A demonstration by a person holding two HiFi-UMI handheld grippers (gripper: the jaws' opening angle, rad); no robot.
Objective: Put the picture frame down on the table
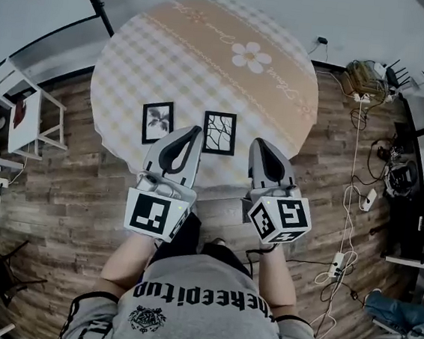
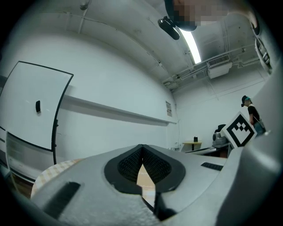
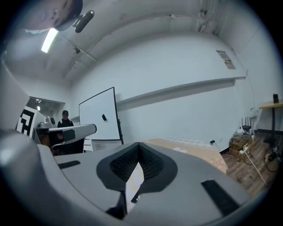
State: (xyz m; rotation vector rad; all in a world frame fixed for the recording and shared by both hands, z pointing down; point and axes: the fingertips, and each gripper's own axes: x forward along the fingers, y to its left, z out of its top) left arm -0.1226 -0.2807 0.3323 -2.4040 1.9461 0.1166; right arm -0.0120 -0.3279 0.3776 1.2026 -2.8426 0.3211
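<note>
Picture frame (image 1: 219, 133) seemingly flat, long axis away; left fingers (image 1: 190, 161), right fingers (image 1: 257, 166) closed, empty.

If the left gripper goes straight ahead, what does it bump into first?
Probably nothing close. The left hand-held gripper points about level, above the table, so its way looks free as far as the white wall. Depth is hard to judge.

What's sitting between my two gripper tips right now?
In the head view, the branch-pattern picture frame sits on the tablecloth between the left gripper and the right gripper; otherwise there is only bare cloth.
</note>
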